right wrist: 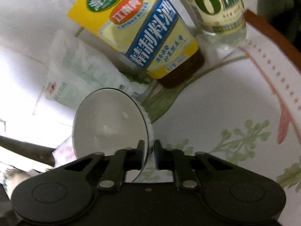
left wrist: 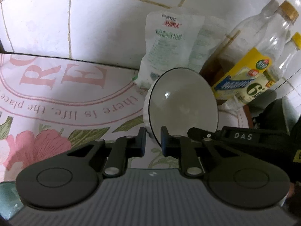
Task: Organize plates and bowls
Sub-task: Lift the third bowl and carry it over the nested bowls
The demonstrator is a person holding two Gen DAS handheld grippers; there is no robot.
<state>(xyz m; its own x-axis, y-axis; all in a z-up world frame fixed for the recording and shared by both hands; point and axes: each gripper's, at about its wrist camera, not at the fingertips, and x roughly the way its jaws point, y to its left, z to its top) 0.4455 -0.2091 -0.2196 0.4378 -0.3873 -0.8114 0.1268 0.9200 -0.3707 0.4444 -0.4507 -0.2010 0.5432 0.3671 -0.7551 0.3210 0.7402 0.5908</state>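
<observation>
Pinching the thin dark rim of a white bowl with the left gripper, jaws pressed close with only the rim between them. Pinching a rim the same way with the right gripper, one finger inside the bowl, one outside. Looks like the same bowl, held on two sides, though hard to be sure.

Bowl tipped up on its side, open face turned toward both cameras, nothing inside but a small shine. Just above a tablecloth with pink flowers, green leaves and big pink letters. Cannot tell if touching the cloth or lifted a little off it.

Right behind the bowl, a soft white bag with green print, leaning on the white tiled wall. Beside the bag, a bottle with a yellow and blue label, brown liquid at the bottom. Next to that, a clear bottle with a big green 6. Both standing on the cloth near the wall.
</observation>
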